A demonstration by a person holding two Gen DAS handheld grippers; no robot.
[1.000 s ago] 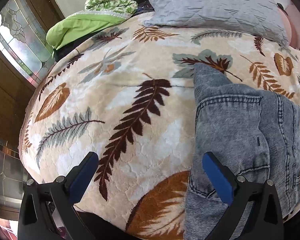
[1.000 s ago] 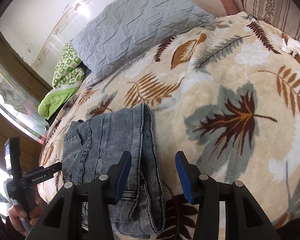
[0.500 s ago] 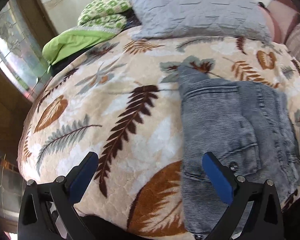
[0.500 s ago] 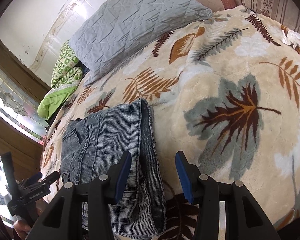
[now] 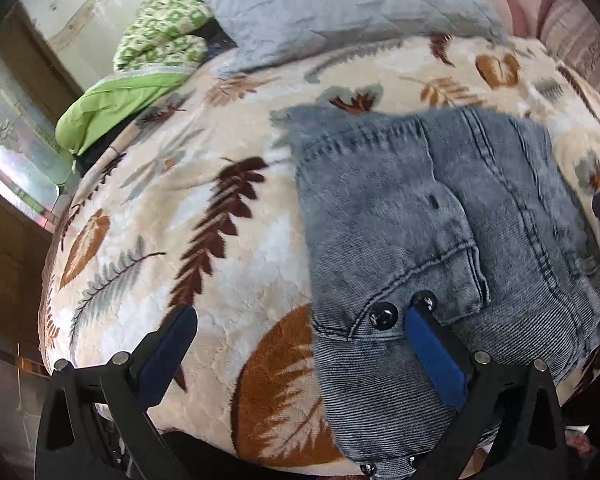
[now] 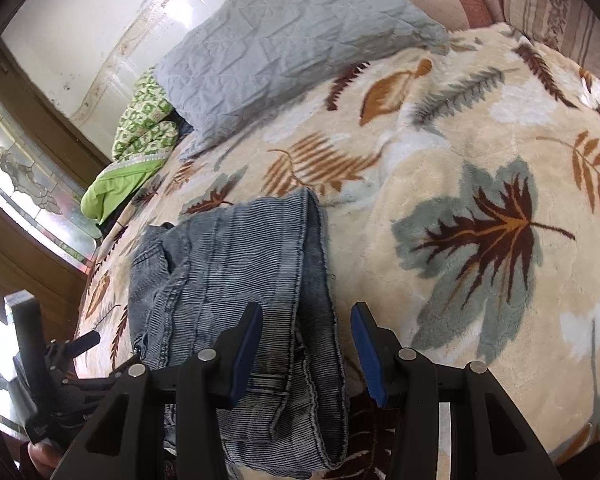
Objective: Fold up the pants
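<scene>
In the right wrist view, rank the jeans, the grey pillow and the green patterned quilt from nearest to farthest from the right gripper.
From the right gripper:
1. Jeans, directly beneath its left finger.
2. Green patterned quilt, far left by the wall.
3. Grey pillow, top centre; too close to the quilt to call.

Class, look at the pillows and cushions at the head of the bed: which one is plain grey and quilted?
The large grey quilted pillow, lying on the leaf-print blanket; the green-and-white patterned cushion beside it is smaller.

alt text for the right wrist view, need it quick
Folded grey jeans lie on a leaf-print blanket, with the open right gripper over their near edge, holding nothing. A grey pillow lies behind, and the left gripper shows at far left.
</scene>
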